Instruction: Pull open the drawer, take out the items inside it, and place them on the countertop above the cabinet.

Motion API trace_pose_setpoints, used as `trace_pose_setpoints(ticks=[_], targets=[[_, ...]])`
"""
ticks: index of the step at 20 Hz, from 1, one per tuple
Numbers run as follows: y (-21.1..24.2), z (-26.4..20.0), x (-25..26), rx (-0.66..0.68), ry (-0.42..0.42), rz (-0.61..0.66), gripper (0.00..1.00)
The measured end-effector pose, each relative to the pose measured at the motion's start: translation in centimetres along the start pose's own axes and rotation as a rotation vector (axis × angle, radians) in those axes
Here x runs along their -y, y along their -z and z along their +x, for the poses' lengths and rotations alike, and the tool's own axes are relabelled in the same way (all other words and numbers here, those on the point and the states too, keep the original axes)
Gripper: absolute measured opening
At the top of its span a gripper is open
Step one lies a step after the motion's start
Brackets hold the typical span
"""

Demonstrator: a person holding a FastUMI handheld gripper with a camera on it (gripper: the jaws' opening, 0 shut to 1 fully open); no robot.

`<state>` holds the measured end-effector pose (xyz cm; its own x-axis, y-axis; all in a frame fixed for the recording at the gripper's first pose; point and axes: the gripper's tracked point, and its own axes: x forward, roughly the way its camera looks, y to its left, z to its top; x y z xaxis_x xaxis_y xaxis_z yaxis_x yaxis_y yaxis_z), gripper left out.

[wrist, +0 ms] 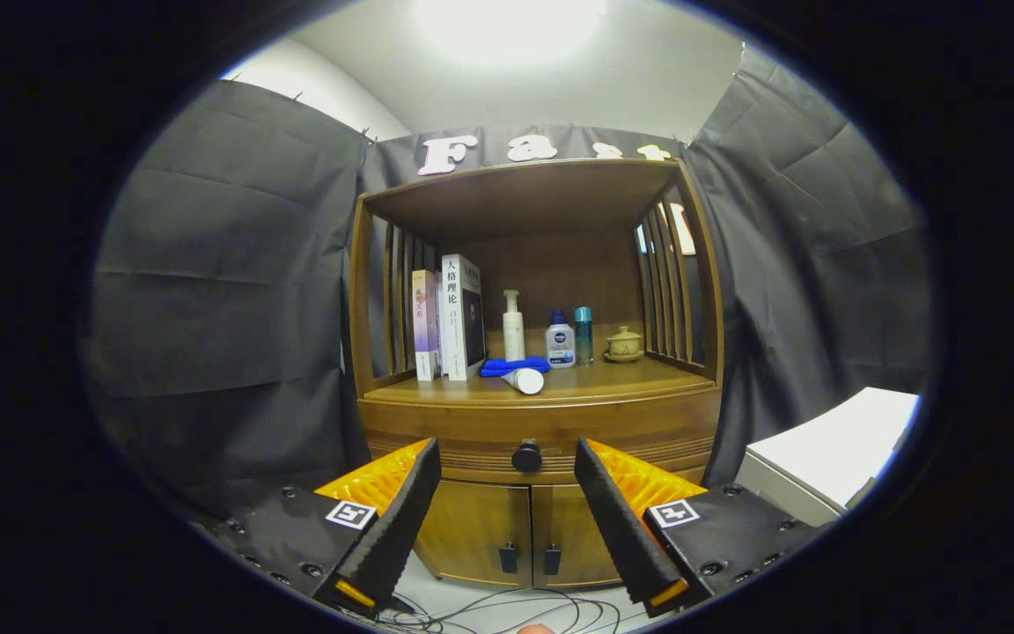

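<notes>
gripper open, fingers spread wide, holding nothing, well back from the wooden cabinet. drawer shut, its dark round knob sits between the two fingers, beyond them, not touched. drawer contents can't be seen. countertop above the drawer carries two upright books at its left, a white pump bottle, a folded blue cloth with a white tube lying just in front of it, a blue-capped lotion bottle, a teal bottle, a small lidded teacup on a saucer. two lower doors closed. cables on floor. white box beside cabinet's right.
</notes>
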<state>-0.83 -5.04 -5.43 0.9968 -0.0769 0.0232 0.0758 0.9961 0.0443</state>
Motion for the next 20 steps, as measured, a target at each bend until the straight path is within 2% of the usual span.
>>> trace_pose_setpoints(ticks=[20], targets=[[0.91,0.16,-0.85,-0.024,-0.019,-0.010,0.97]])
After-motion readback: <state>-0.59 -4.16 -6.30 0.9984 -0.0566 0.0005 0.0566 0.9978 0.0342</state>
